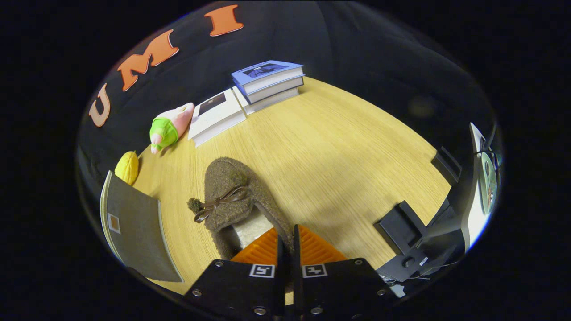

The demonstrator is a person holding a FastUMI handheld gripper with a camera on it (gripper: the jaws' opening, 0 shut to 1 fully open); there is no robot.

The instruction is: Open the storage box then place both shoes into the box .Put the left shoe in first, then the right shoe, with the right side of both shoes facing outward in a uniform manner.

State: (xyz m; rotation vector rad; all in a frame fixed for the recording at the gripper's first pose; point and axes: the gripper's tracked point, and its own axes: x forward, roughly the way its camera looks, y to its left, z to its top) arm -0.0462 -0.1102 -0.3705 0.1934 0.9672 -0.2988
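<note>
Pinching the brown slipper's heel rim, your gripper is clamped w/ fingers nearly touching. Slipper's toe points toward the books; grey box lid lies just left of slipper on the table.

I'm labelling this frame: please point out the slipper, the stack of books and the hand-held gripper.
slipper (pixel 229 187): gripper view, fuzzy upper near the bow.
stack of books (pixel 267 73): gripper view, top cover.
hand-held gripper (pixel 287 243): gripper view, fingers clamped on the slipper's edge.

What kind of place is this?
Probably a staged recording booth, not a home: a wooden table against black cloth, with stacked books and a plush toy as props. The hand-held gripper pinches a fuzzy slipper.
</note>
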